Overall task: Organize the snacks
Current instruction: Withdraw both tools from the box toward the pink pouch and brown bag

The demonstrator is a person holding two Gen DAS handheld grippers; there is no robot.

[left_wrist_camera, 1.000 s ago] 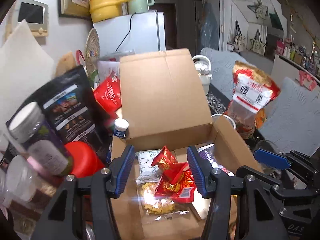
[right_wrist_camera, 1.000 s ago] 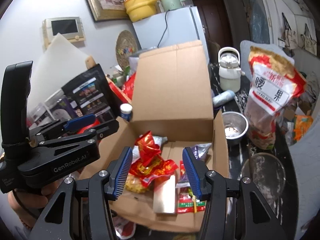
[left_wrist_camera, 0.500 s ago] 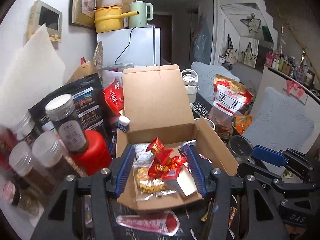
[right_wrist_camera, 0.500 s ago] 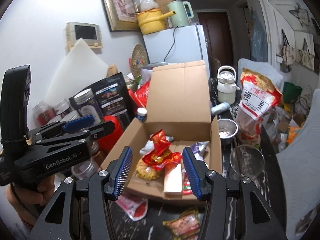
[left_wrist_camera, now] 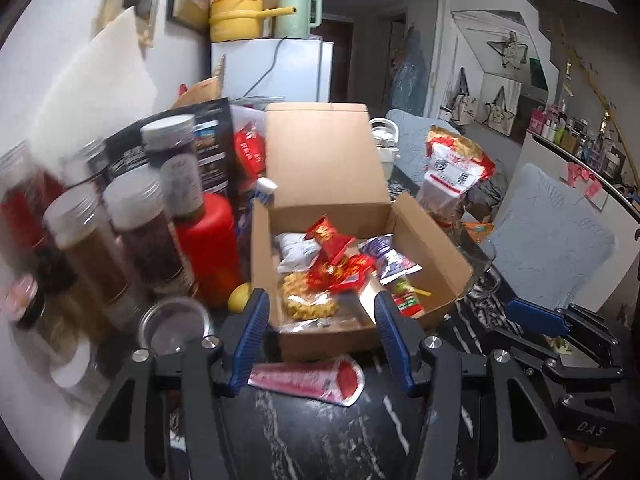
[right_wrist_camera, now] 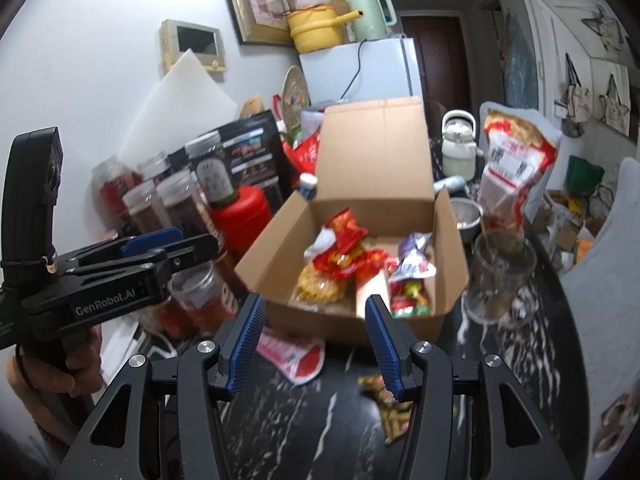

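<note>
Both grippers have drawn back from the snack-filled cardboard box (left_wrist_camera: 420, 220), jaws open and empty

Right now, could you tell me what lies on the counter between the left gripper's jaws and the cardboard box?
A red and white snack packet lies flat on the dark marble counter, just before the cardboard box and between the open left gripper jaws; the left wrist view shows it.

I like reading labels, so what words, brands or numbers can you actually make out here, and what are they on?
"GenRobot.AI": side of the left gripper, seen from the right wrist.
"DAS": body of the right gripper, seen from the left wrist.
Big nut bag: large Chinese characters, too blurred to read surely.
Black pouch, jars, snack packets in the box: print too small or blurred.
</note>
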